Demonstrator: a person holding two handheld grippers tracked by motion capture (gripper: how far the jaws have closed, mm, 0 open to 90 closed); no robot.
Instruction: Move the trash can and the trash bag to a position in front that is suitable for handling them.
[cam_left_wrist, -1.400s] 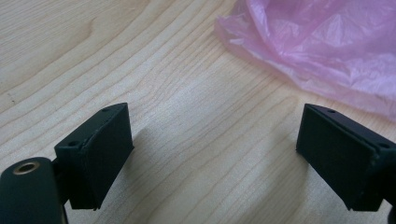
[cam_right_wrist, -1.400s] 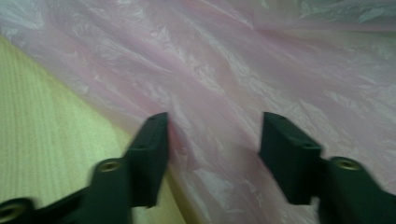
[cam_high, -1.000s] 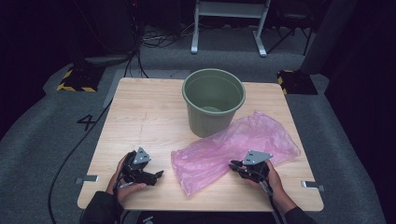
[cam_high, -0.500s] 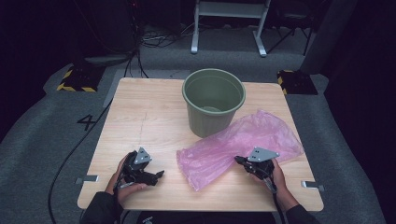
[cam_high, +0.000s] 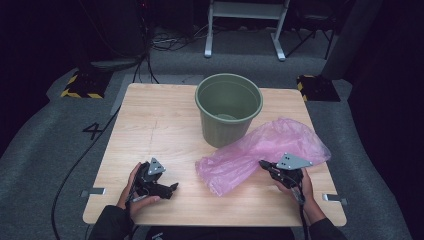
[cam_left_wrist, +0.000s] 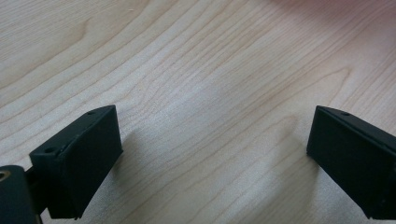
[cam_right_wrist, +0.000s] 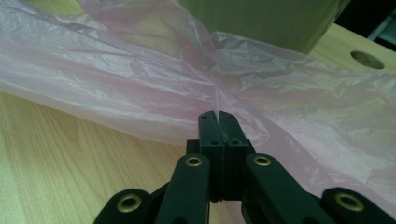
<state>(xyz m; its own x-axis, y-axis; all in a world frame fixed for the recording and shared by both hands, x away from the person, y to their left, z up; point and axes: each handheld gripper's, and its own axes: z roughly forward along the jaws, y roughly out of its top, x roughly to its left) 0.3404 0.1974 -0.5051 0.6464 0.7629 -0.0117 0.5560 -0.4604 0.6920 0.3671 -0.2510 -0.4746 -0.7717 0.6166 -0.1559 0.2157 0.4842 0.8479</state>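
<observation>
A crumpled pink plastic bag (cam_high: 260, 147) lies on the wooden table (cam_high: 150, 120), right of centre, leaning against a green bucket (cam_high: 228, 107). My right gripper (cam_high: 262, 164) is at the bag's near edge, lifted a little off the table. In the right gripper view its jaws (cam_right_wrist: 218, 116) are shut on a pinched fold of the bag (cam_right_wrist: 116, 79), with the bucket's wall (cam_right_wrist: 261, 21) just behind. My left gripper (cam_high: 170, 189) rests at the near left of the table, well away from the bag. Its jaws (cam_left_wrist: 212, 121) have just been opening and stand wide apart over bare wood (cam_left_wrist: 196, 60).
The bucket stands upright and open at the table's middle back. A round cable hole (cam_right_wrist: 367, 59) sits in the tabletop beyond the bag. Cables and a white stand (cam_high: 245, 30) lie on the grey floor behind the table.
My right gripper has moved right and slightly up, dragging the bag's near edge with it. The bag's left end has slid to the right. The left hand has stayed in place.
</observation>
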